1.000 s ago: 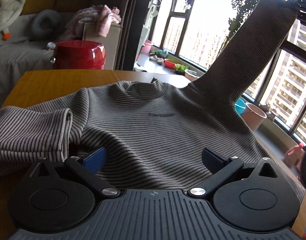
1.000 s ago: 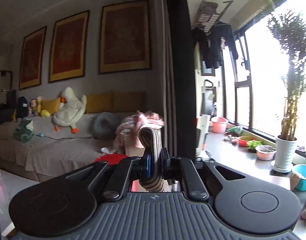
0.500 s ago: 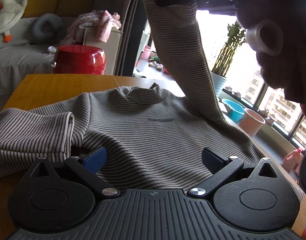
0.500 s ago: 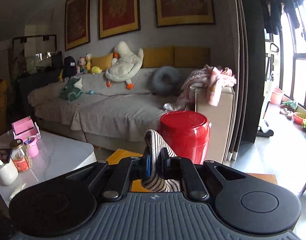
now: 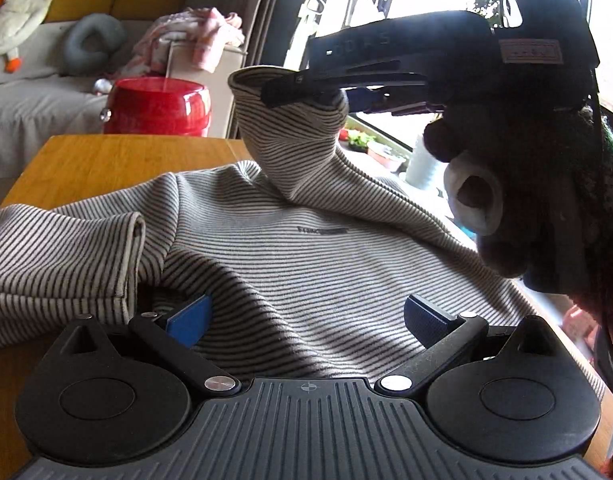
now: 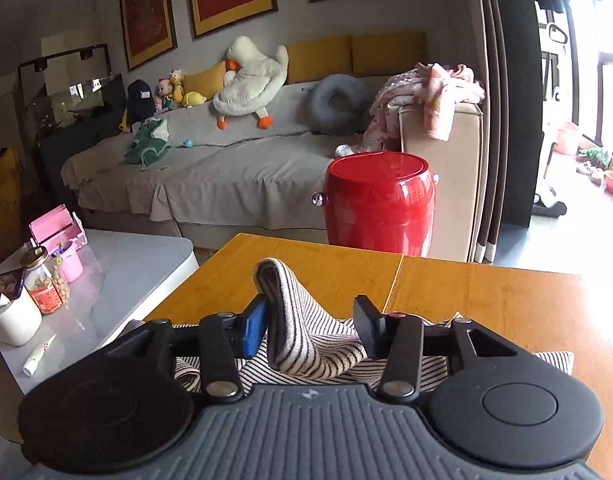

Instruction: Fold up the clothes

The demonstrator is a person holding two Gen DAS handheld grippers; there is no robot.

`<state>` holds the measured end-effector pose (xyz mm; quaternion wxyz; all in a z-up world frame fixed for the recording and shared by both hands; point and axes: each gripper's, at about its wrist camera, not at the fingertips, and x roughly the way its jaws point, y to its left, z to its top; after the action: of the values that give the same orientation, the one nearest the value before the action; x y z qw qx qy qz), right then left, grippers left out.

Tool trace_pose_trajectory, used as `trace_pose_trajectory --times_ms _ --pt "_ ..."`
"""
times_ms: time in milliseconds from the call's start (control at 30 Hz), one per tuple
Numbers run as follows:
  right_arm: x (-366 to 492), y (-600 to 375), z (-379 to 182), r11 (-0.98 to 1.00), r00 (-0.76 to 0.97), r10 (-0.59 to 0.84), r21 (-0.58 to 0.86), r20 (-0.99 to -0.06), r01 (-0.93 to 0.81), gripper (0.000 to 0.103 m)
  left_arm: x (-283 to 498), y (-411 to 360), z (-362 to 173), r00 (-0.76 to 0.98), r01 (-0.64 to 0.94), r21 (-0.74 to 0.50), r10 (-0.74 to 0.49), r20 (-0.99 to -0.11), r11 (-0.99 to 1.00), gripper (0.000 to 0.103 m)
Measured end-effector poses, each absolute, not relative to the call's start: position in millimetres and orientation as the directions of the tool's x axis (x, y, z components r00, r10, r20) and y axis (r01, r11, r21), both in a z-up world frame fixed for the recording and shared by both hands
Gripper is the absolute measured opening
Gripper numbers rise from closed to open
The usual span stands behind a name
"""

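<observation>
Lying flat on wooden table (image 5: 106, 160): striped sweater (image 5: 306, 264). Above its collar, right gripper (image 6: 312, 322), jaws parted, cuff (image 6: 282, 320) seemingly draped inside. Over its hem, left gripper (image 5: 306, 316), spread wide.

A red drum stool (image 6: 380, 200) stands beyond the wooden table (image 6: 486, 300), before a grey sofa (image 6: 226, 168).

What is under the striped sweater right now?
The striped sweater lies on the wooden table, with bare wood beyond its collar. Its lifted sleeve cuff sits between the right tool's open fingers. What lies beneath is hidden.
</observation>
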<state>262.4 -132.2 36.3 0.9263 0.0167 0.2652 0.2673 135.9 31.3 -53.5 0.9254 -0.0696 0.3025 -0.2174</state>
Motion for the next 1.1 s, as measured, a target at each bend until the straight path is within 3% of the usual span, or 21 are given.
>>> trace_pose_trajectory --times_ms 333,433,567,667,800,867,900,933,1100 --pt "260.4 -241.4 24.3 0.848 0.792 0.485 0.422 -0.371 -0.321 0.057 140.7 25.2 -54.5 0.704 0.359 -0.232 -0.425 -0.569 0.904 0.103" --pt "258.6 -267.0 22.9 0.851 0.833 0.438 0.453 -0.337 -0.265 0.058 140.7 23.1 -55.0 0.701 0.356 -0.221 -0.416 -0.580 0.908 0.103" --pt "257.5 -278.9 16.4 0.886 0.853 0.378 0.409 -0.361 -0.219 0.057 140.1 15.9 -54.9 0.699 0.358 -0.179 -0.390 -0.599 0.916 0.103" --pt "261.4 -267.5 3.3 0.894 0.823 0.399 0.371 -0.404 -0.252 0.040 140.0 10.4 -55.1 0.698 0.360 -0.146 -0.370 -0.613 0.921 0.103" --pt "272.4 -252.1 -19.3 0.871 0.745 0.461 0.405 -0.483 -0.276 0.040 138.3 6.6 -55.2 0.699 0.360 -0.121 -0.353 -0.622 0.925 0.103" --pt "274.1 -252.5 -34.3 0.894 0.733 0.430 0.358 -0.527 -0.268 0.039 137.7 5.7 -55.4 0.699 0.360 -0.115 -0.349 -0.624 0.926 0.103" --pt "273.5 -254.0 -41.7 0.909 0.734 0.406 0.322 -0.545 -0.264 0.026 137.3 5.8 -55.5 0.700 0.358 -0.115 -0.348 -0.624 0.927 0.103" --pt "272.9 -255.5 -49.2 0.923 0.735 0.380 0.285 -0.562 -0.259 0.020 137.4 6.3 -55.6 0.701 0.355 -0.116 -0.346 -0.624 0.928 0.103" --pt "263.2 -267.4 -56.9 0.928 0.747 0.363 0.294 -0.557 -0.231 0.018 135.8 9.3 -52.0 0.719 0.341 -0.105 -0.331 -0.611 0.934 0.103"
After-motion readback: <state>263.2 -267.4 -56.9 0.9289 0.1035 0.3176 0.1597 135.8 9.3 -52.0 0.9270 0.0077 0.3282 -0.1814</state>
